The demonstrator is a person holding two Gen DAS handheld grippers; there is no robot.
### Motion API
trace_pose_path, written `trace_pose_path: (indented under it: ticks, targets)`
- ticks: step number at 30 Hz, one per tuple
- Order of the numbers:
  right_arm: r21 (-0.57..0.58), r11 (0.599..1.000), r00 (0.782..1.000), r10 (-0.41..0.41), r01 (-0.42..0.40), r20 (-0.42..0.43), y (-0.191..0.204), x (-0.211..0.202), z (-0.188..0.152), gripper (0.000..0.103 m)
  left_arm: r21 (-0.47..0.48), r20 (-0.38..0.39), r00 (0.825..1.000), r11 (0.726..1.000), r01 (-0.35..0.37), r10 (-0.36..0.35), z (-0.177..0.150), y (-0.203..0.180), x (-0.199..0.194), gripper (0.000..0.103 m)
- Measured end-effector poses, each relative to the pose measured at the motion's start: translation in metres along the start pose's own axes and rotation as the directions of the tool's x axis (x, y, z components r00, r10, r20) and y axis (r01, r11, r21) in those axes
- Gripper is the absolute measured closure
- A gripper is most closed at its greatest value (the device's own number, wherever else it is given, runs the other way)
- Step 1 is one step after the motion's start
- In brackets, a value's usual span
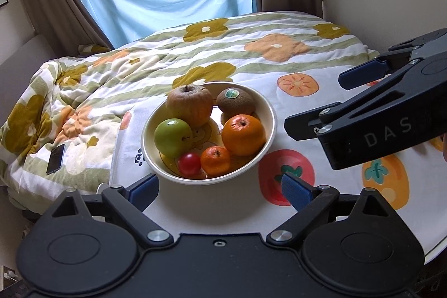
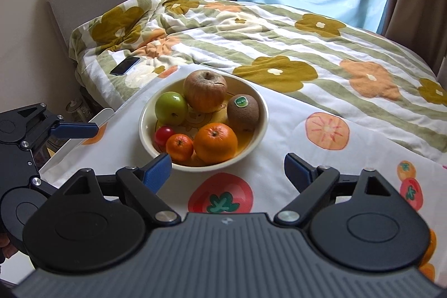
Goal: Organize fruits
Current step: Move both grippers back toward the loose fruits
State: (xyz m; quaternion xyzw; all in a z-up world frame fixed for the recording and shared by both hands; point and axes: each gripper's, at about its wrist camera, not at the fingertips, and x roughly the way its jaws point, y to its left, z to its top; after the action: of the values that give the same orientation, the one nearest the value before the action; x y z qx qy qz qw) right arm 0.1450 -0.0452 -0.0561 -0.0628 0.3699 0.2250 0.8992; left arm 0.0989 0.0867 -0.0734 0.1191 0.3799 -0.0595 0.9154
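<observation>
Where the fruit-print tablecloth [image 1: 223, 200] meets the floral quilt [image 1: 167, 55], a cream bowl [image 1: 272, 116] with every fruit inside. Wrinkled apple [image 1: 190, 104] at twelve o'clock, kiwi [image 1: 236, 102] at two, large orange [image 1: 243, 134] at four, small mandarin [image 1: 215, 160] at six, red cherry tomato [image 1: 189, 164] at seven, green apple [image 1: 173, 137] at nine. Left gripper [image 1: 220, 187] spread wide, empty, just short of the rim. Right gripper [image 2: 227, 168] likewise parted, holding nothing. Dark phone [image 2: 125, 65] on the quilt, around ten.
</observation>
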Motion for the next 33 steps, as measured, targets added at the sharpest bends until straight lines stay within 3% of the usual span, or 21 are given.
trace_pose_path:
  ticks: [10,18,26,33]
  targets:
    - [0.094,0.991,0.996,-0.092,0.090,0.012,-0.062,-0.069,-0.043,0.000,0.010,0.043,0.997,0.998,0.056,-0.057,0.008,-0.070,-0.030,0.006]
    - [0.189,0.967,0.984,-0.176,0.173,0.001,-0.129,-0.108,-0.083,0.000,0.042,0.066,0.992,0.993,0.107,-0.109,0.019,-0.133,-0.031,0.006]
    - [0.272,0.935,0.972,-0.233,0.230,-0.023,-0.190,-0.117,-0.113,0.000,0.082,0.080,0.988,0.989,0.124,-0.131,0.033,-0.187,0.001,0.006]
    - [0.351,0.905,0.968,-0.251,0.241,-0.019,-0.224,-0.099,-0.126,0.000,0.111,0.071,0.990,0.987,0.116,-0.125,0.046,-0.210,0.046,0.006]
